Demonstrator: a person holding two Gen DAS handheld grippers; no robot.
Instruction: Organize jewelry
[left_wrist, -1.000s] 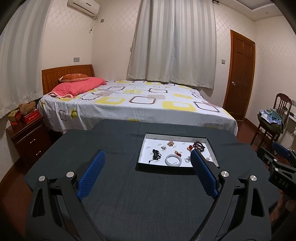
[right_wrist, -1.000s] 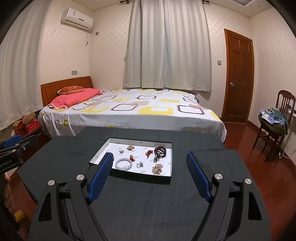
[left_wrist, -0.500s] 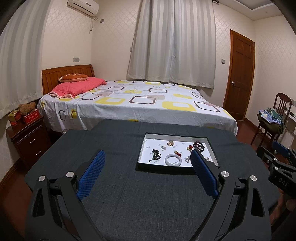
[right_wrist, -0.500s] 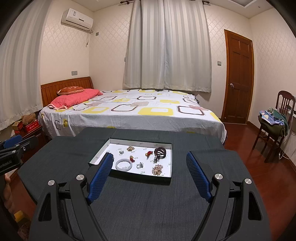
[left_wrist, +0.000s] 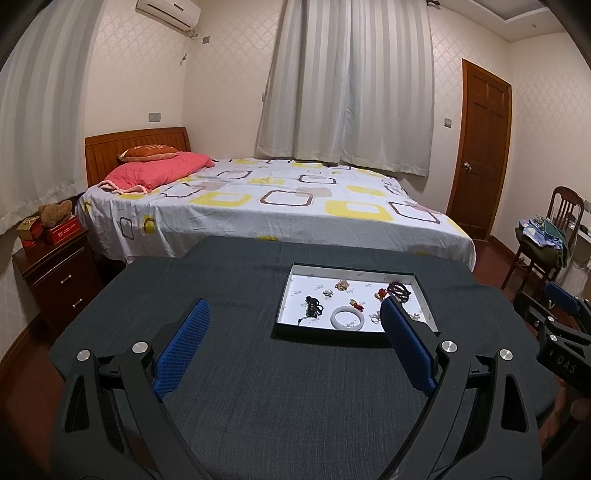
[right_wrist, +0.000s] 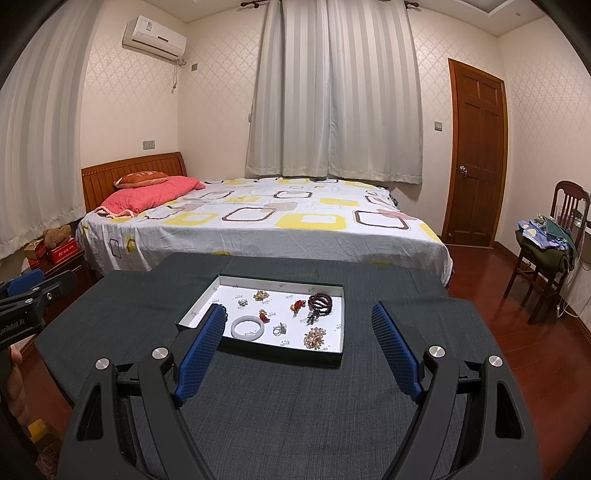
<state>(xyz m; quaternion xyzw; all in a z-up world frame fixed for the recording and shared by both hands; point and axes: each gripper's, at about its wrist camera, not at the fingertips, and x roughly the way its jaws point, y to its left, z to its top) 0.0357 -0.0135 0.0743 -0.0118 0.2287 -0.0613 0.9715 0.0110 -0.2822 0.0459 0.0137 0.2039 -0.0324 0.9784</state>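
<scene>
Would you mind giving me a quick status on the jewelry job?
Left gripper and right gripper open, empty, short of tray. Jewelry in tray, white bangle nearest. Nothing in the way.

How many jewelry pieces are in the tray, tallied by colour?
White bangle: 1
Red charms: 2
Dark red bead bracelet: 1
Black cord piece: 1
Silver pieces: 2
Gold brooch: 1
Pink bead cluster: 1
Total: 9
</scene>
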